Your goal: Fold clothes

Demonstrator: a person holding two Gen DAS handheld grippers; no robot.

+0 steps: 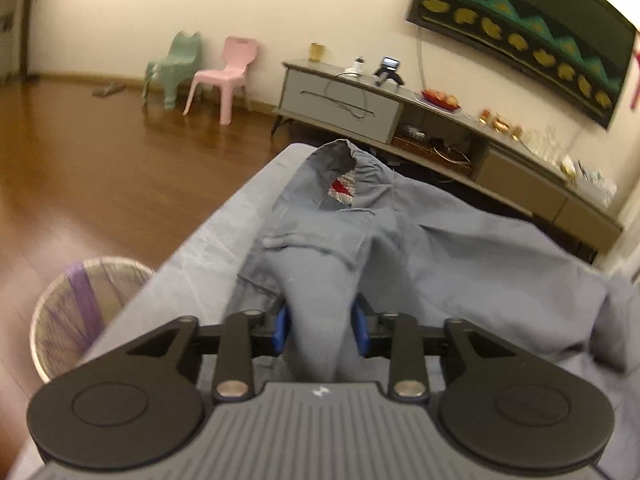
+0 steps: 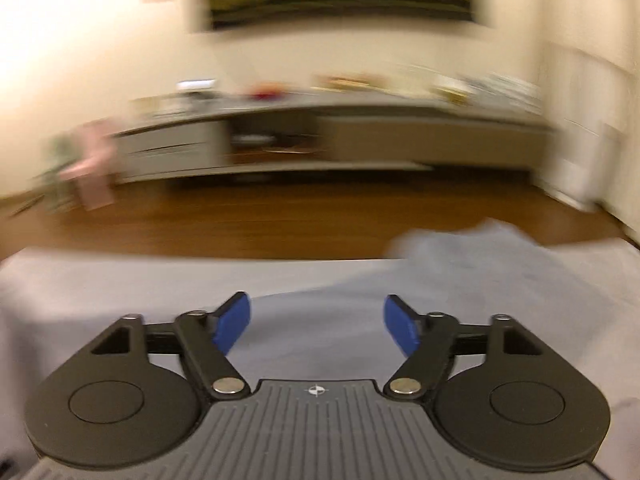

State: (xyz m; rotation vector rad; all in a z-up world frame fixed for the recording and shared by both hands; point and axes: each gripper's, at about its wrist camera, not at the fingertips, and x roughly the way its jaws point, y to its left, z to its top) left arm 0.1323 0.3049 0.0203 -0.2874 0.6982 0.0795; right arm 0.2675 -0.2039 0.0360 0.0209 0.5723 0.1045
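A blue-grey garment with an elastic waistband and a red-and-white label lies spread on the grey-covered table. A raised fold of it runs back between the blue pads of my left gripper, and the cloth fills the gap and touches both pads. The right wrist view is blurred. There my right gripper stands open over the bare grey cover with nothing between its fingers. A rumpled edge of the garment shows ahead and to its right, apart from the fingers.
A woven wastebasket stands on the wooden floor by the table's left edge. Beyond the table's far edge are a long grey cabinet with clutter on top, a pink chair and a green chair.
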